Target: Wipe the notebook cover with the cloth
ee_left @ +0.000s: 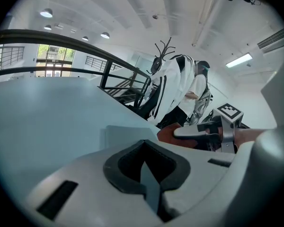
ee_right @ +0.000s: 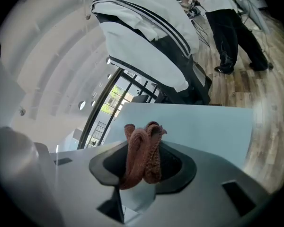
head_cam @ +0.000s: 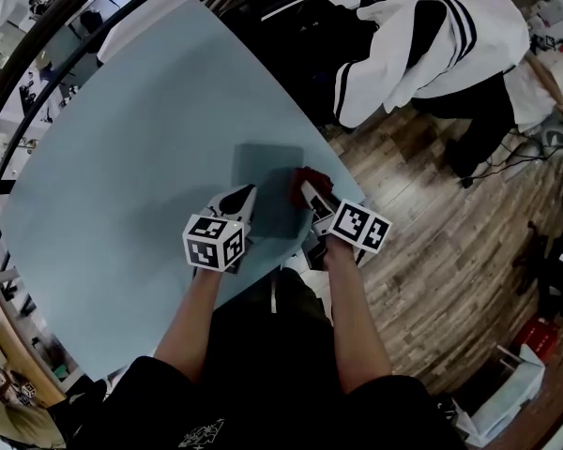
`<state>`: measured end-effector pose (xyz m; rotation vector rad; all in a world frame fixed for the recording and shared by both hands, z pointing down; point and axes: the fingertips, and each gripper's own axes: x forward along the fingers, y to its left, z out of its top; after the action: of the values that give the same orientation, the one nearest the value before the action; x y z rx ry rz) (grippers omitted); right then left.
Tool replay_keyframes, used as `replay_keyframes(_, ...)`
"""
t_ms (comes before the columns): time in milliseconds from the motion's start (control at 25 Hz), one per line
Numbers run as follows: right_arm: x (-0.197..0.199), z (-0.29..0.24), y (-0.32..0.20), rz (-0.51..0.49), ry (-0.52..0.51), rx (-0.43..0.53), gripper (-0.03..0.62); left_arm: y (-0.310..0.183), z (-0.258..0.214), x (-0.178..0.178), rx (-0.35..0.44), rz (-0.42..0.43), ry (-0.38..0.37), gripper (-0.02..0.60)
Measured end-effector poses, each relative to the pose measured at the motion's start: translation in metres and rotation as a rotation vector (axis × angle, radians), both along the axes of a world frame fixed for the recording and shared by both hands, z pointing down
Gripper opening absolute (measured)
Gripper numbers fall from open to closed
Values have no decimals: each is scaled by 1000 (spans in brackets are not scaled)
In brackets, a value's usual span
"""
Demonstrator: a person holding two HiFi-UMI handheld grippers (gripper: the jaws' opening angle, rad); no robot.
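Note:
A grey-blue notebook (head_cam: 267,193) lies flat near the front edge of the pale blue table (head_cam: 122,157). My right gripper (head_cam: 307,188) is shut on a dark red cloth (head_cam: 310,178) at the notebook's right edge. In the right gripper view the bunched cloth (ee_right: 143,152) sticks up from between the jaws. My left gripper (head_cam: 247,195) is shut with nothing in it, its tip on the notebook's left part. The left gripper view shows the notebook (ee_left: 125,134), the cloth (ee_left: 170,135) and the right gripper (ee_left: 199,132) beyond its own closed jaws.
A white jacket with black stripes (head_cam: 432,36) hangs over a dark chair past the table's right corner. Wooden floor (head_cam: 432,242) lies right of the table edge. A black railing (ee_left: 85,56) runs behind the table. A person (ee_left: 198,91) stands in the background.

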<state>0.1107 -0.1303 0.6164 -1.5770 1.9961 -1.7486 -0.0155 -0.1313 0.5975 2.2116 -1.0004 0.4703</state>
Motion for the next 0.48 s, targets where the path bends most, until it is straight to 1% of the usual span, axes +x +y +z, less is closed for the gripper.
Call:
replay_keyframes(240, -18, -10, -2, -44, -39, 18, 146, 0, -8, -6, 16, -26, -6, 8)
replay_keyframes(480, -63, -16, 0, -116, -53, 24, 146, 2, -18, -35, 32, -61, -15, 8)
